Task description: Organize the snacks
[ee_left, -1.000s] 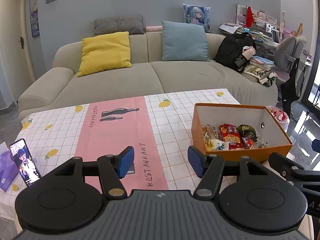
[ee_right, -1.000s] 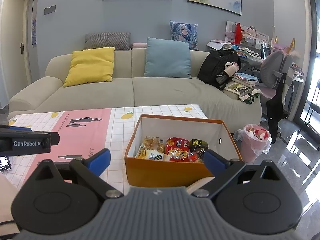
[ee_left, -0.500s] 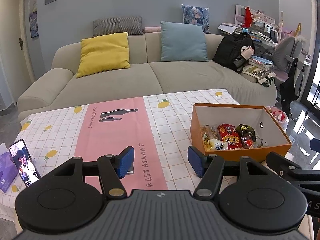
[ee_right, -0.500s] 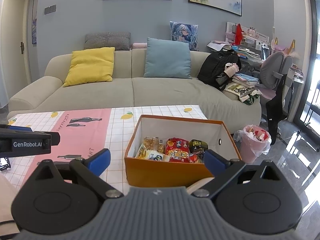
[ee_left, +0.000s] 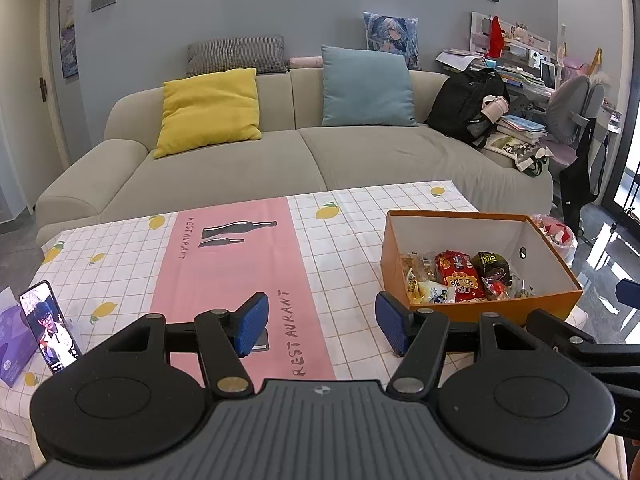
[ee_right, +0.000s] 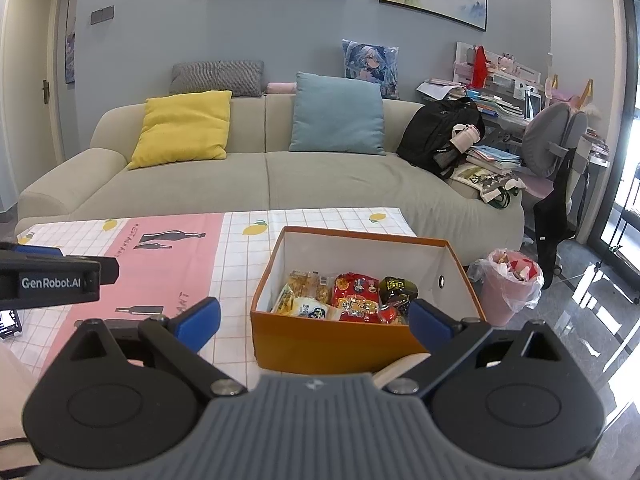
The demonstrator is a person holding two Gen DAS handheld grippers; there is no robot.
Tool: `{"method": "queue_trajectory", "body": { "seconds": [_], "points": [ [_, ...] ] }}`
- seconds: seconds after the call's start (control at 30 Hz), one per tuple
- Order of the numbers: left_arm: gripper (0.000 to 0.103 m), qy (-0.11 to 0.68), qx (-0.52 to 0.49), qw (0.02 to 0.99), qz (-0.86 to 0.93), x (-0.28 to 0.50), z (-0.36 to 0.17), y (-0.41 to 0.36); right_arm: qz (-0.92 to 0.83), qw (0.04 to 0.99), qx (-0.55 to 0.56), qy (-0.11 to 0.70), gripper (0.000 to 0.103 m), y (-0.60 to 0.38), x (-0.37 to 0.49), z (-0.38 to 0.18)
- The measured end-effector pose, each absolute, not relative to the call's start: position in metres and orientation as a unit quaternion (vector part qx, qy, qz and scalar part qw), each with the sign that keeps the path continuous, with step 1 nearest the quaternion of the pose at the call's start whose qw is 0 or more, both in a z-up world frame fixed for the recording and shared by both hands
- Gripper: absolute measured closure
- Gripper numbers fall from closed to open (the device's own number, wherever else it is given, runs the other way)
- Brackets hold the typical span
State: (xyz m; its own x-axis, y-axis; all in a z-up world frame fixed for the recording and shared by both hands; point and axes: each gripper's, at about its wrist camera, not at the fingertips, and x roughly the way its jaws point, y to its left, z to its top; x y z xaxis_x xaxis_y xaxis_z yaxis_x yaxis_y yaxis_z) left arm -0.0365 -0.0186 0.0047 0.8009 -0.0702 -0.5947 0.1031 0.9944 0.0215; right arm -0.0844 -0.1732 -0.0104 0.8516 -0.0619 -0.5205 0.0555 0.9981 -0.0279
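An orange cardboard box (ee_left: 556, 264) with white inner walls stands on the right of the table; it also shows in the right wrist view (ee_right: 332, 346). It holds several snack packets, among them a red packet (ee_left: 458, 276) (ee_right: 358, 296), a dark packet (ee_left: 492, 266) (ee_right: 398, 290) and yellow packets (ee_right: 306, 282). My left gripper (ee_left: 322, 326) is open and empty above the tablecloth, left of the box. My right gripper (ee_right: 314, 318) is open and empty, its fingers either side of the box's near wall, short of it.
A white checked tablecloth with lemons and a pink strip (ee_left: 228, 264) covers the table. A phone (ee_left: 50, 326) leans at the left edge beside a purple pack (ee_left: 10, 344). A sofa (ee_left: 280, 160) stands behind. A pink bin (ee_right: 508, 284) stands on the floor at the right.
Both views have shifted very slightly; the grippers stay open and empty and the box has not moved.
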Motion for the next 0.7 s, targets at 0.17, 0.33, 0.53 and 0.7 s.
{"method": "queue_trajectory", "body": {
  "seconds": [0.17, 0.33, 0.53, 0.7],
  "points": [
    [0.031, 0.310, 0.025, 0.949, -0.043, -0.0369, 0.0053, -0.0177, -0.028, 0.962, -0.008, 0.271, 0.005, -0.1741, -0.0840, -0.0106],
    [0.024, 0.311, 0.024, 0.949, -0.041, -0.0372, 0.0065, -0.0169, -0.026, 0.962, -0.009, 0.272, 0.005, -0.1736, -0.0839, -0.0110],
    [0.020, 0.307, 0.027, 0.950, -0.043, -0.0378, 0.0088, -0.0179, -0.025, 0.961, -0.010, 0.274, 0.005, -0.1734, -0.0833, -0.0110],
    [0.020, 0.304, 0.024, 0.951, -0.047, -0.0381, 0.0099, -0.0176, -0.024, 0.961, -0.010, 0.274, 0.005, -0.1740, -0.0832, -0.0115]
  ]
}}
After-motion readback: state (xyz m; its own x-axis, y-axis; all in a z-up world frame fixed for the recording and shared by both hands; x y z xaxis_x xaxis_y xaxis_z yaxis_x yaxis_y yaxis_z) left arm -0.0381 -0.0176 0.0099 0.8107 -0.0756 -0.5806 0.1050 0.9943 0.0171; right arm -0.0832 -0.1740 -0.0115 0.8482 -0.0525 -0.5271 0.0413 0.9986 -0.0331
